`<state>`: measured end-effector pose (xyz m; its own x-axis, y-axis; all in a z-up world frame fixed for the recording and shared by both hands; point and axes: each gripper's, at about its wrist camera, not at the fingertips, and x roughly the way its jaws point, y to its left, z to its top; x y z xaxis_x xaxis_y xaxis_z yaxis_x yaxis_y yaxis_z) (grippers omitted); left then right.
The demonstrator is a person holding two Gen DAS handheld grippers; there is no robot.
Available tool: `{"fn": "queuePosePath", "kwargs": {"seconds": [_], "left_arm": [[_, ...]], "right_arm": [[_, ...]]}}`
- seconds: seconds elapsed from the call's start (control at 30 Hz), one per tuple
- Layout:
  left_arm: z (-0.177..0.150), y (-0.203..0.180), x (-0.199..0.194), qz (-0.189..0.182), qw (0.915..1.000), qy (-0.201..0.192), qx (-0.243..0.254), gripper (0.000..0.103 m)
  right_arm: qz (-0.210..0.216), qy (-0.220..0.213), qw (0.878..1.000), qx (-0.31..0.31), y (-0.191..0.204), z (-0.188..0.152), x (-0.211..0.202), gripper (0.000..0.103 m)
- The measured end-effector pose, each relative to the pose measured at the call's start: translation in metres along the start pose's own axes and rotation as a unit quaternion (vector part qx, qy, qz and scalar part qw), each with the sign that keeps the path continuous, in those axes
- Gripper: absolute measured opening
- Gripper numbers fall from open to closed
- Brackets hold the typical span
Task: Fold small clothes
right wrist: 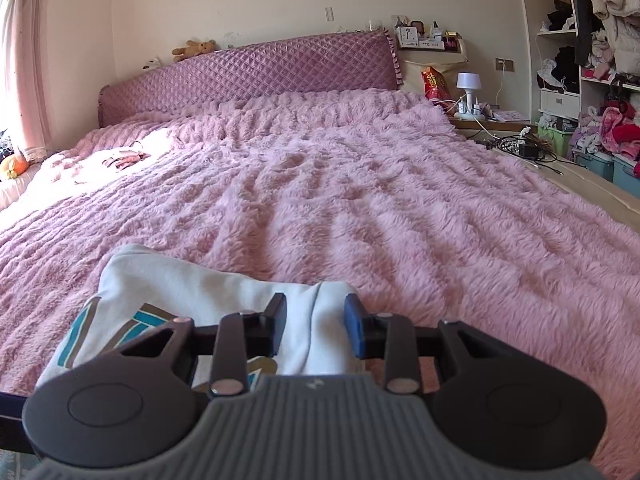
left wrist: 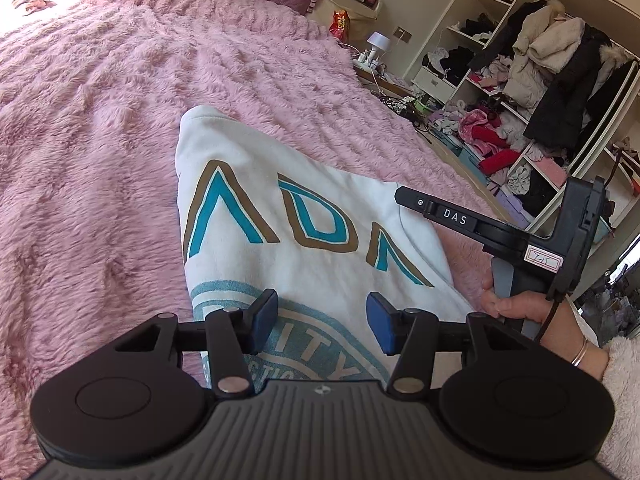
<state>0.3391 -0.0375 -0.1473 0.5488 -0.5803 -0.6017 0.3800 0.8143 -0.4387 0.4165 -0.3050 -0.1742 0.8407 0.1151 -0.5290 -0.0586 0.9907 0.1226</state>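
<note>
A white sweatshirt (left wrist: 304, 208) with teal and brown letters and a round teal print lies on the pink fluffy bedspread (left wrist: 100, 140). My left gripper (left wrist: 322, 320) is open, hovering over the round print. The right gripper's body (left wrist: 520, 236) shows at the garment's right edge, held by a hand. In the right wrist view the sweatshirt (right wrist: 192, 292) lies under my right gripper (right wrist: 316, 326), which is open with the garment's folded edge between its jaws.
The bedspread (right wrist: 360, 200) stretches to a purple quilted headboard (right wrist: 260, 72). A small garment (right wrist: 120, 158) lies at the far left. A nightstand with a lamp (right wrist: 468, 84) and open shelves full of clothes (left wrist: 540, 100) stand at the right.
</note>
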Motion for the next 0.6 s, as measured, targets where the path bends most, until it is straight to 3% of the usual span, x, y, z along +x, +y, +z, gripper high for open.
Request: {"fn": "queuePosePath", "kwargs": {"seconds": [0.37, 0.53, 0.6], "left_arm": [[-0.005, 0.004, 0.009, 0.002, 1.0000, 0.007, 0.000, 0.060], [0.001, -0.008, -0.008, 0.012, 0.9999, -0.006, 0.002, 0.058], [-0.001, -0.017, -0.023, 0.005, 0.9996, -0.020, 0.019, 0.059]], "right_arm": [[-0.025, 0.048, 0.998, 0.012, -0.011, -0.010, 0.032, 0.033], [-0.014, 0.026, 1.000, 0.008, -0.008, -0.002, 0.006, 0.033], [0.011, 0.010, 1.000, 0.006, -0.006, 0.001, -0.019, 0.033]]}}
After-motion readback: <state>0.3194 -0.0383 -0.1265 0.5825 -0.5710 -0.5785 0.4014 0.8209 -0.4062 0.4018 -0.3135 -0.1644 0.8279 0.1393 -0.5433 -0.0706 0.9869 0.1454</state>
